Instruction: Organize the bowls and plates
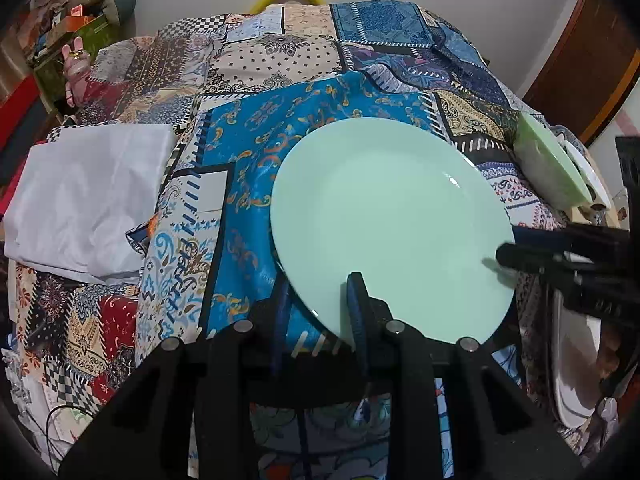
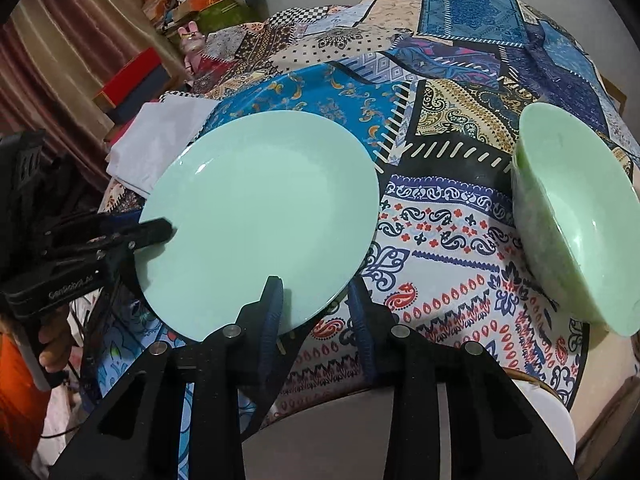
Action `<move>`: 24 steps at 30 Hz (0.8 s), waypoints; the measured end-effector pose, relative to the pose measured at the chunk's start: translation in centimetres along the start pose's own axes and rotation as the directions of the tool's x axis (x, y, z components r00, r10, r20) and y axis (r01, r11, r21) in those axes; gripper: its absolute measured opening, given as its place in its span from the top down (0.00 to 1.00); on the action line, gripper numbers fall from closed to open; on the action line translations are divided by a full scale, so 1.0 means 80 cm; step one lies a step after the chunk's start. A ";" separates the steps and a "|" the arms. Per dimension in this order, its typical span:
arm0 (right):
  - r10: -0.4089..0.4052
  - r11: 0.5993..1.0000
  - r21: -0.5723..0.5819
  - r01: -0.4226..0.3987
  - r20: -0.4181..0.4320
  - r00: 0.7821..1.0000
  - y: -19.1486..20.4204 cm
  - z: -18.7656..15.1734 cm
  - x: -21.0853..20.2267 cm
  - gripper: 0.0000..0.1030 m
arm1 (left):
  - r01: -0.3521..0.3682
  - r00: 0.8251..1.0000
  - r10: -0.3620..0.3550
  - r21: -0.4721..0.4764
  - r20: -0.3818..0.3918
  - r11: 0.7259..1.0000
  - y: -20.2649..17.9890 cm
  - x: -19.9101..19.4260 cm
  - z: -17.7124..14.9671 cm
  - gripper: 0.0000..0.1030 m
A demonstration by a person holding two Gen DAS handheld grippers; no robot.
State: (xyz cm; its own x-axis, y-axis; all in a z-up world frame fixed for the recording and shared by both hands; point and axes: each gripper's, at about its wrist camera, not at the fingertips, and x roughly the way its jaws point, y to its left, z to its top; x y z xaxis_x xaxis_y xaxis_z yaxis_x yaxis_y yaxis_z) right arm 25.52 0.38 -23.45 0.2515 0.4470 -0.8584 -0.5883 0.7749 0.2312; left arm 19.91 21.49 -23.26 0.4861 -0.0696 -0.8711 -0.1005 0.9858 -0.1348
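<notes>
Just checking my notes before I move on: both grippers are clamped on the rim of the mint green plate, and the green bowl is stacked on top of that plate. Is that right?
Not quite. The left gripper and right gripper both hold the plate by its rim, but the bowl is not on it. The right wrist view shows the bowl apart from the plate, off to its right on the patterned cloth.

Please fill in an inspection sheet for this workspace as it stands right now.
Surface: patchwork cloth covers the table.
Job's things: mint plate gripped at two rim spots; green bowl tilted on its side, to its right.
Clutter: folded white cloth beside the plate.
Grippers: left gripper and right gripper each clamp the plate's rim.
Cables: thin dark cable at the cloth's lower-left edge.
Surroundings: boxes, curtain, pink rabbit figurine.
</notes>
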 end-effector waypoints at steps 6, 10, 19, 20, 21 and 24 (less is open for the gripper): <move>-0.020 0.999 0.037 0.019 0.007 1.000 -0.012 0.022 0.014 0.70 | 0.001 1.000 -0.001 -0.031 -0.003 1.000 0.003 0.009 0.006 0.73; -0.015 1.000 0.022 0.015 -0.003 1.000 -0.012 0.030 0.028 0.70 | 0.005 1.000 -0.005 -0.036 0.004 0.999 0.003 0.015 0.012 0.72; -0.040 0.999 -0.026 0.040 0.015 0.999 -0.005 0.029 0.027 0.71 | -0.017 0.999 0.017 -0.016 0.029 1.000 -0.004 0.011 0.011 0.67; -0.037 0.999 -0.025 0.038 0.016 0.999 -0.006 0.028 0.026 0.72 | -0.016 0.999 0.016 -0.015 0.031 1.000 -0.004 0.009 0.010 0.67; -0.034 0.999 -0.026 0.035 0.017 0.999 -0.006 0.026 0.023 0.72 | -0.015 0.999 0.016 -0.012 0.034 1.000 -0.005 0.007 0.009 0.67; -0.031 0.999 -0.023 0.031 0.022 0.999 -0.006 0.020 0.017 0.73 | -0.015 0.999 0.015 -0.007 0.035 1.000 -0.009 0.000 0.004 0.67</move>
State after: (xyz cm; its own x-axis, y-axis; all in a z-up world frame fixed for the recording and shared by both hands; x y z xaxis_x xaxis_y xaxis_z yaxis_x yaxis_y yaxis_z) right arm 27.40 1.33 -24.03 0.2862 0.4327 -0.8549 -0.5975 0.7781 0.1938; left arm 20.25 20.81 -23.03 0.5146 -0.0490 -0.8560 -0.1138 0.9856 -0.1249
